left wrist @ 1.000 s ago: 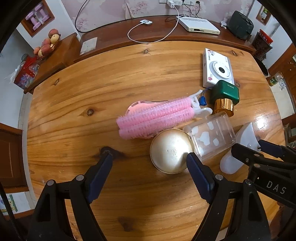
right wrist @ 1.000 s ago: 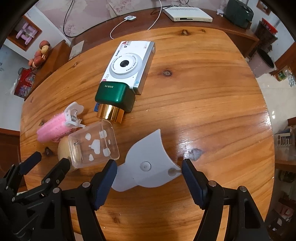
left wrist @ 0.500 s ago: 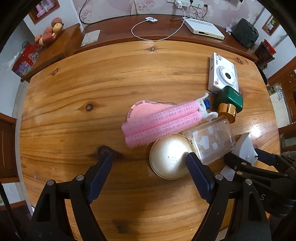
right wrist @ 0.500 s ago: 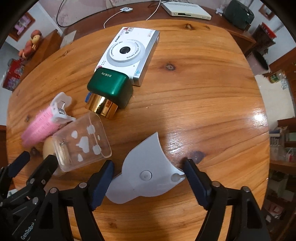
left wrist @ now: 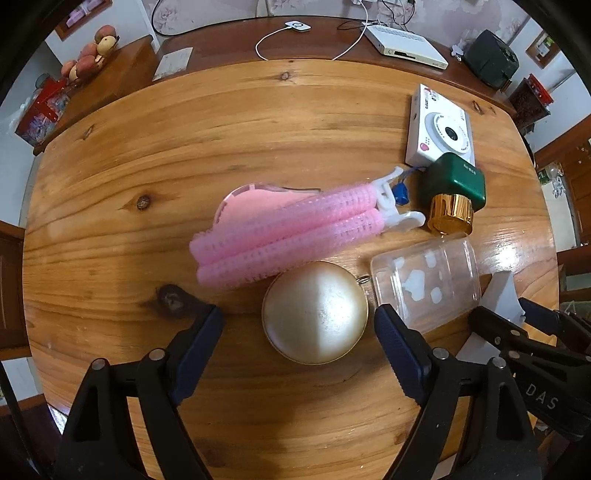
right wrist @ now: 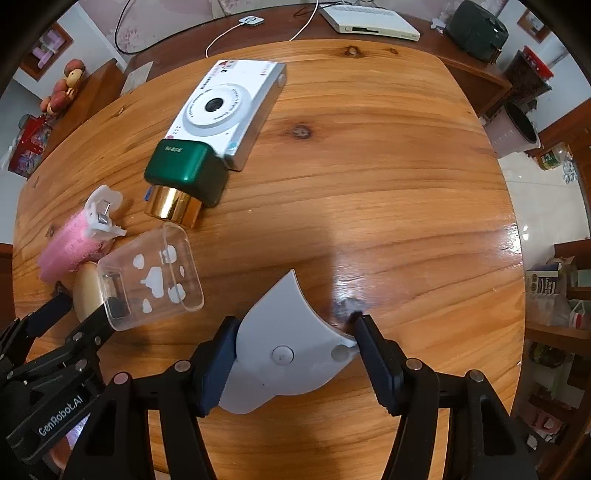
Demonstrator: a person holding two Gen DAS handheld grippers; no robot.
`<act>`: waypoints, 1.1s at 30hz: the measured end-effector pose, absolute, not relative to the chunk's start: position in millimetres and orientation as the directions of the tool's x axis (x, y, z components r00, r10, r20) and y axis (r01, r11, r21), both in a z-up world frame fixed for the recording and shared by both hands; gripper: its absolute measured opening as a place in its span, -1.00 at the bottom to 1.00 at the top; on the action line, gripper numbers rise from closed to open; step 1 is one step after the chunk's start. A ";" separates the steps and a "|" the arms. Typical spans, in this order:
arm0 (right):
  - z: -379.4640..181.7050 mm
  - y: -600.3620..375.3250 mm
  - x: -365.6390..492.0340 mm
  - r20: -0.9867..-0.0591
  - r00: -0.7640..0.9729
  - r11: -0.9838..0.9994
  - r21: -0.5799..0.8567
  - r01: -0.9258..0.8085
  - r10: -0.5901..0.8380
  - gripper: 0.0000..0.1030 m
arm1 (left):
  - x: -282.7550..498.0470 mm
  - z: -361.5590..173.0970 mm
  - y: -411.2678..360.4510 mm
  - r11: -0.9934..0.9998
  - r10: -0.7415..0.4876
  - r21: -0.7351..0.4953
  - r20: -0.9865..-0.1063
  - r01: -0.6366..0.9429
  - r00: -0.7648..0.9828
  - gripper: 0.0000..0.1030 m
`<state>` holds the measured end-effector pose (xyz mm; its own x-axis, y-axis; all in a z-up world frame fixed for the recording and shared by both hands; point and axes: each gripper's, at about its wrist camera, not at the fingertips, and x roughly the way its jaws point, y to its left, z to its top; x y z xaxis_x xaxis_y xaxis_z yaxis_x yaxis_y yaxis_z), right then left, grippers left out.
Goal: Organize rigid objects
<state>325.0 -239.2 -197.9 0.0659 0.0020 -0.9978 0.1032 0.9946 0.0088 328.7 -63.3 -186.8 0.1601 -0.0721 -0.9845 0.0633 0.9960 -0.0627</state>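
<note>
On the round wooden table lie a gold round compact, pink hair rollers over a pink dish, a clear jar with white clouds, a green bottle with a gold cap and a white camera. My left gripper is open, its fingers either side of the gold compact. My right gripper has closed in around a grey fin-shaped plastic piece; both pads touch its sides. The jar, the bottle and the camera lie to its left.
A sideboard behind the table holds a white router box, a charger with a white cable and a dark green box. A side table with fruit stands at the back left. A pink bin stands off the right edge.
My right gripper moved forward and narrowed onto the grey piece, which now sits between its pads. My left gripper moved so that the gold compact lies centred between its open fingers.
</note>
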 end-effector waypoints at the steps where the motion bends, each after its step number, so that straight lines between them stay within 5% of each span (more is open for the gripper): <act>1: -198.1 -241.3 324.5 -0.998 0.066 0.994 0.012 0.105 0.005 0.26 | 328.5 -186.8 -63.2 0.996 -0.074 -0.064 -0.984 0.063 0.161 0.67; 4: -198.6 -243.0 321.3 -0.998 0.068 0.994 0.023 0.111 0.016 0.26 | 326.6 -184.2 -63.3 0.996 -0.064 -0.053 -0.983 0.068 0.173 0.48; 6: -197.5 -247.5 319.0 -0.997 0.068 0.993 0.036 0.112 0.029 0.26 | 324.5 -179.6 -66.6 0.994 -0.068 -0.051 -0.979 0.093 0.191 0.15; 19: -168.5 -248.3 296.7 -0.989 0.113 0.990 0.106 0.090 0.096 0.26 | 307.3 -145.1 -59.0 0.996 -0.058 -0.037 -0.960 0.081 0.274 0.14; 33: -47.0 -229.0 215.8 -0.919 0.328 0.976 0.201 -0.088 0.219 0.26 | 221.2 -36.9 -28.4 0.991 -0.087 -0.036 -0.907 0.130 0.412 0.14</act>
